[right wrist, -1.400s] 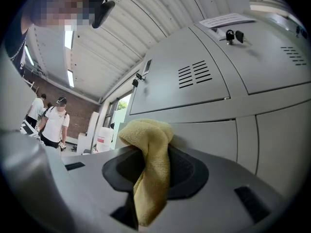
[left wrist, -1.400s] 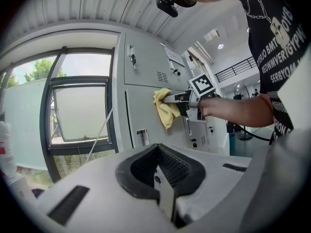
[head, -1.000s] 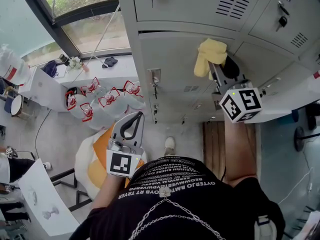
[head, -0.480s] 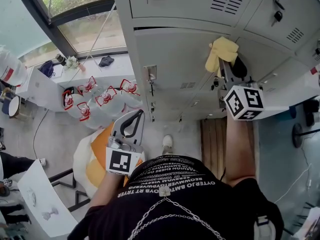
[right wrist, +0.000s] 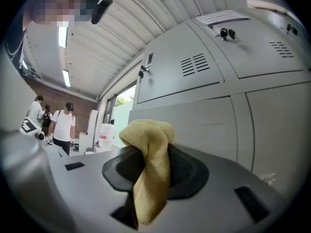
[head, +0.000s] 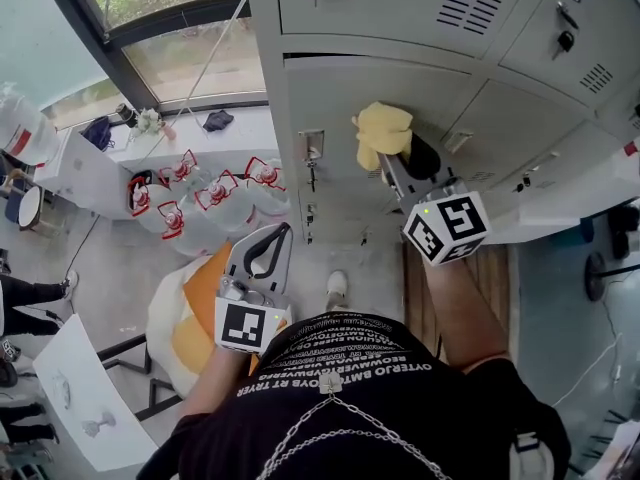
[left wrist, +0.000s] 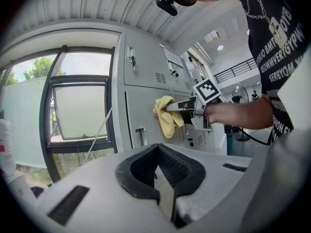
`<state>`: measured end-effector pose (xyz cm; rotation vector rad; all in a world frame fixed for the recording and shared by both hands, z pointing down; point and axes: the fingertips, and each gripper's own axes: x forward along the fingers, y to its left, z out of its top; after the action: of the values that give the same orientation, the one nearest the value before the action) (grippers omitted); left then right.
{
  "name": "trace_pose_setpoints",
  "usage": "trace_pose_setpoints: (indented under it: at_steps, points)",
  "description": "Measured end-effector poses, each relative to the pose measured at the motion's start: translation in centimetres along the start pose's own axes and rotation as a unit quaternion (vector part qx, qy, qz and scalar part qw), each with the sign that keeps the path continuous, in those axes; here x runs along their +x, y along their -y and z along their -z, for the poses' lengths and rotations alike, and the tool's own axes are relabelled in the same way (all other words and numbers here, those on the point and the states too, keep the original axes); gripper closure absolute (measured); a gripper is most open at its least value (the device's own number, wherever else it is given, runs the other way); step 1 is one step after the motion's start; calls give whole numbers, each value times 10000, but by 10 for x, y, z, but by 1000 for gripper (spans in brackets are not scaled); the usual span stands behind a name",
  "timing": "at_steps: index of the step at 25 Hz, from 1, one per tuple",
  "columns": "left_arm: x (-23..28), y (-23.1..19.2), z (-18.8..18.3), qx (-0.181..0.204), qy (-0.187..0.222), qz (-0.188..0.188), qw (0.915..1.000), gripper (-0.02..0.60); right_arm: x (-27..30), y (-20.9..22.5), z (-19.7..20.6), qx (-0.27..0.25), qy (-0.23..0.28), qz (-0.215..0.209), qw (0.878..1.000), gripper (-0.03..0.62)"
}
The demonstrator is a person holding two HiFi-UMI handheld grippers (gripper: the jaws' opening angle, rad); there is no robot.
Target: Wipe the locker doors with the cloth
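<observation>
My right gripper (head: 392,160) is shut on a yellow cloth (head: 382,131) and presses it against a grey locker door (head: 350,98) in the middle row. The same cloth (right wrist: 148,164) hangs bunched between the jaws in the right gripper view, with the locker door (right wrist: 204,120) just behind it. In the left gripper view the cloth (left wrist: 167,115) and the right gripper (left wrist: 182,108) show against the lockers. My left gripper (head: 262,250) hangs low by my left hip, shut and holding nothing, away from the lockers.
Grey lockers (head: 520,28) with keys and vents fill the wall ahead. Several water bottles (head: 215,203) stand on the floor at the left under a window (head: 190,58). An orange and white seat (head: 185,318) is behind my left gripper. People (right wrist: 60,125) stand far off.
My right gripper has carried the cloth leftward across the locker door, from the right part towards the handle side. The left gripper has stayed in place.
</observation>
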<state>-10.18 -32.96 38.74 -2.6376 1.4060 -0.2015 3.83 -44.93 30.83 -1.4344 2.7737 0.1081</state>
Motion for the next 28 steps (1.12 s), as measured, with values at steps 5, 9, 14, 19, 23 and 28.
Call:
trace_pose_setpoints:
  at_steps: [5,9,14,19,23,28]
  points:
    - [-9,-6,6,-110,-88,-119,9998,575,25,-43,7,-81,-143,-544,9984,476]
    - [-13,-11,7,-142,-111,-192,9997,575,43,-64,8,-183,-194,-768,9967,476]
    - [-15,-14,8,-179,-131,-258,9994,575,61,-75,12,-394,-301,-851,9951,476]
    - [-12,-9,8,-129,-139,-160,9997,575,65,-65,18,-533,-405,-643,9957,476]
    - [-9,-7,8,-151,-122,-121,9997,575,58,-46,19,-558,-446,-445,9964,476]
    - [-2,-1,5,-84,-93,14,9999,575,45,-22,21,-496,-468,-212,9974,476]
